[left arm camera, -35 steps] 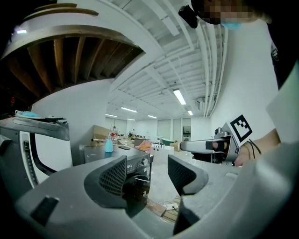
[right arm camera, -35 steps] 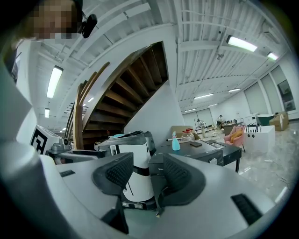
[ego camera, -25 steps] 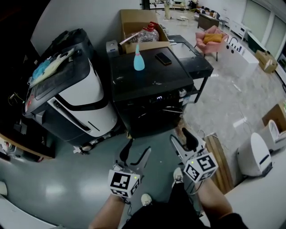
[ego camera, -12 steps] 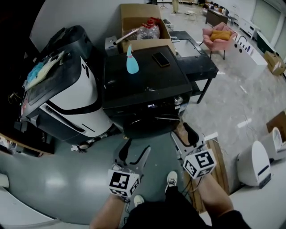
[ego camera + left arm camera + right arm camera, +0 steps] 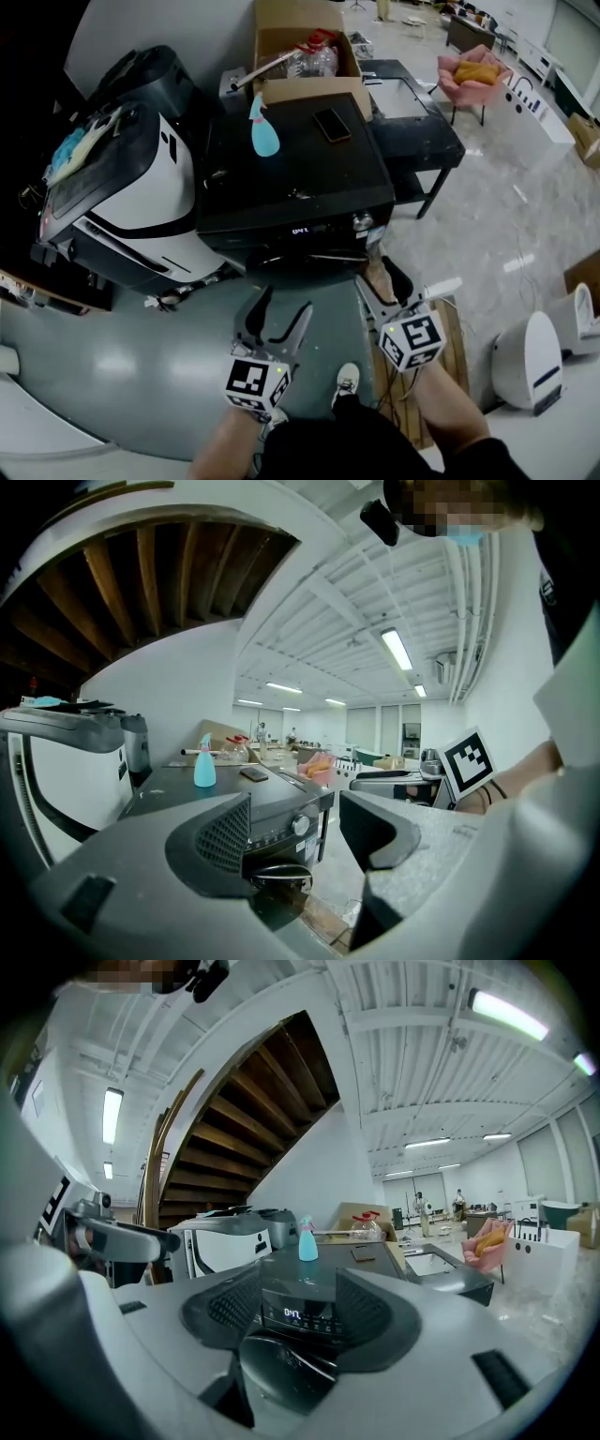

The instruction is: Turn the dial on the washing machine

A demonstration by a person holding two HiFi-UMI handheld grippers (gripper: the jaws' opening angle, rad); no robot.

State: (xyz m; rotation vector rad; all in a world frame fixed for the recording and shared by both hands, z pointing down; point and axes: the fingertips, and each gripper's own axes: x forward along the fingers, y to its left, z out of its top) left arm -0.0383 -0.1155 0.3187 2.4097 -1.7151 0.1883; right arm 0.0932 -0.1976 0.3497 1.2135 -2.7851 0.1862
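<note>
Both left gripper (image 5: pixel 284 305) and right gripper (image 5: pixel 377 274) spread empty fingers; box (image 5: pixel 309 91) holds bottle (image 5: pixel 314 58).

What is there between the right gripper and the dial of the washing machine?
Nothing stands there. In the head view the open right gripper is short of the dial; only the dark front of the washer shows between them.
</note>
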